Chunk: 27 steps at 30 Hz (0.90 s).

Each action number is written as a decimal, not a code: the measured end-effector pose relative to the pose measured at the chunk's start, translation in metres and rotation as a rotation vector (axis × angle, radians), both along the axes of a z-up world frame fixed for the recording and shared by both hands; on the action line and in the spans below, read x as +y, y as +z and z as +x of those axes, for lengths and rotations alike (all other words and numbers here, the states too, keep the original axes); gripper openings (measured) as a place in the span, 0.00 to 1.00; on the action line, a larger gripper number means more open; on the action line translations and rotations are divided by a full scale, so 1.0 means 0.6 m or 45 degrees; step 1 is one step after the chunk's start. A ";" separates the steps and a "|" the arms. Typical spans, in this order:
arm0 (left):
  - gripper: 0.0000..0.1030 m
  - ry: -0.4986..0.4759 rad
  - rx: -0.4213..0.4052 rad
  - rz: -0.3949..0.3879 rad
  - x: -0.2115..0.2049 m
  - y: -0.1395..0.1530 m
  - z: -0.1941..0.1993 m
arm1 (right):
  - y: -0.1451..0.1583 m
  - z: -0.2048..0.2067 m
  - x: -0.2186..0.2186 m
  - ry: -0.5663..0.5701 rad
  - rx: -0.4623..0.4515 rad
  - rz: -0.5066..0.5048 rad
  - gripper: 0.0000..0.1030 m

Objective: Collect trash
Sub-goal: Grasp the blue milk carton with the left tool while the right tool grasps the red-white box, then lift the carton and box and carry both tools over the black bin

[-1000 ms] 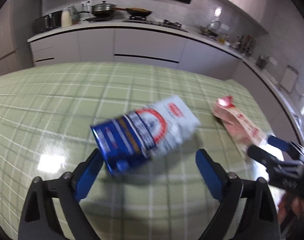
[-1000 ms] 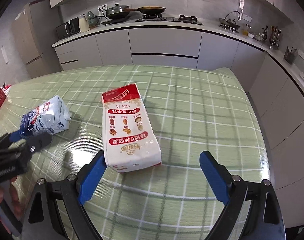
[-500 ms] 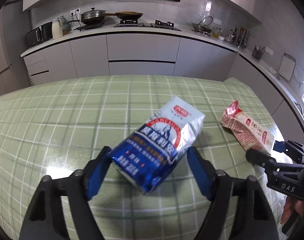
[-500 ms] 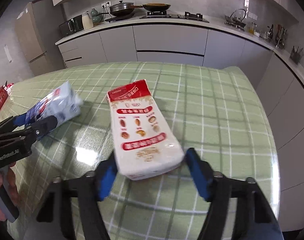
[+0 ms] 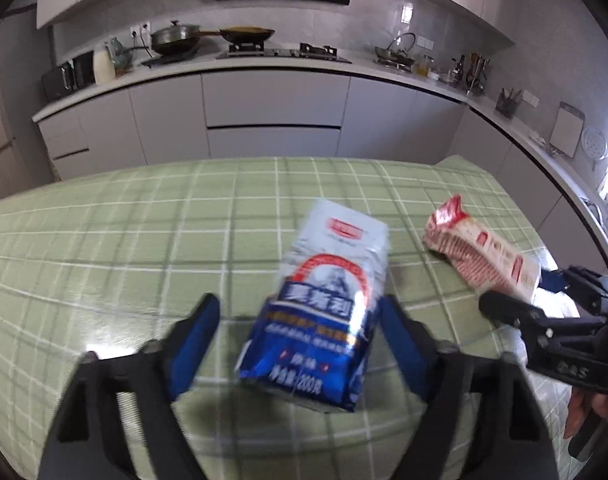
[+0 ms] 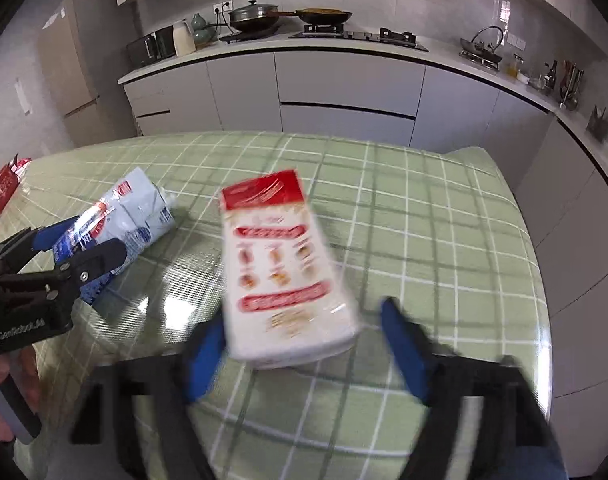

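Jaws of left gripper point(image 5: 300, 340) closing around blue-and-silver pouch point(image 5: 324, 308), left pad not yet touching; right gripper point(image 6: 304, 344) looks clamped on red-and-white carton point(image 6: 284, 272) near its bottom end on green checked tablecloth point(image 6: 424, 220); off-centre grips risk slipping.

I see a green tablecloth point(image 5: 144, 240) with white and dark green check lines. One bag point(image 5: 324, 312) is blue at the bottom and silver-white on top, with a red arch. The other bag point(image 6: 282, 272) is white with red bands; its little pictures look orange-brown, but they are blurry.
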State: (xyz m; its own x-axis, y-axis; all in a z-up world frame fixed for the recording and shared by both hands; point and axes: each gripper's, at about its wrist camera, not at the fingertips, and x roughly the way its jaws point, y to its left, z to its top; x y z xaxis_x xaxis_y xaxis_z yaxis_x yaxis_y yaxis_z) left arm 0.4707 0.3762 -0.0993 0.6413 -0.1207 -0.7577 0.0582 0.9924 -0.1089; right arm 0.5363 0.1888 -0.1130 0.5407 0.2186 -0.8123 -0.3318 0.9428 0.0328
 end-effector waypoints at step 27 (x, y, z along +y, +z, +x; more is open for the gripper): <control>0.53 0.077 -0.038 0.013 -0.047 0.024 -0.077 | 0.024 -0.054 -0.004 0.039 -0.043 0.047 0.57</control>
State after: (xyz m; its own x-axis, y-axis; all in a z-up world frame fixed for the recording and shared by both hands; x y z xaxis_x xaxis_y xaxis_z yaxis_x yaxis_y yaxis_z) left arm 0.4244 0.3478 -0.0847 0.6695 -0.0735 -0.7392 0.0012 0.9952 -0.0978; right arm 0.5039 0.1863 -0.0987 0.5604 0.2646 -0.7848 -0.3617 0.9306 0.0555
